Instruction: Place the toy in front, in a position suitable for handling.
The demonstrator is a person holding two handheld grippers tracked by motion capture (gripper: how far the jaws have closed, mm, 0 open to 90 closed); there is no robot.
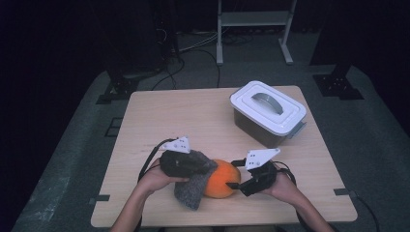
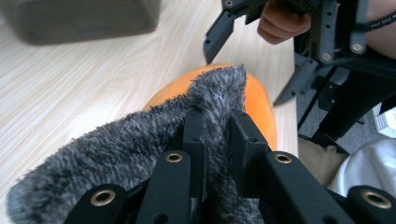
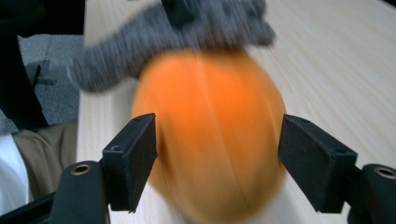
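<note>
An orange pumpkin-like ball (image 1: 220, 180) lies near the table's front edge. A grey fuzzy cloth (image 1: 191, 191) is draped over its left side and hangs down to the tabletop. My left gripper (image 1: 207, 167) is shut on the cloth's top fold (image 2: 140, 135), with its jaws (image 2: 217, 126) right above the ball (image 2: 262, 100). My right gripper (image 1: 237, 175) comes in from the right and is open. In the right gripper view its jaws (image 3: 217, 154) stand one on each side of the blurred ball (image 3: 210, 140), and the cloth (image 3: 140, 51) lies over the ball's far side.
A grey box with a white handled lid (image 1: 267, 112) stands at the back right of the wooden table (image 1: 169, 111). Cables and a metal frame (image 1: 254, 19) are on the floor behind. The person's hands hold both grippers at the front edge.
</note>
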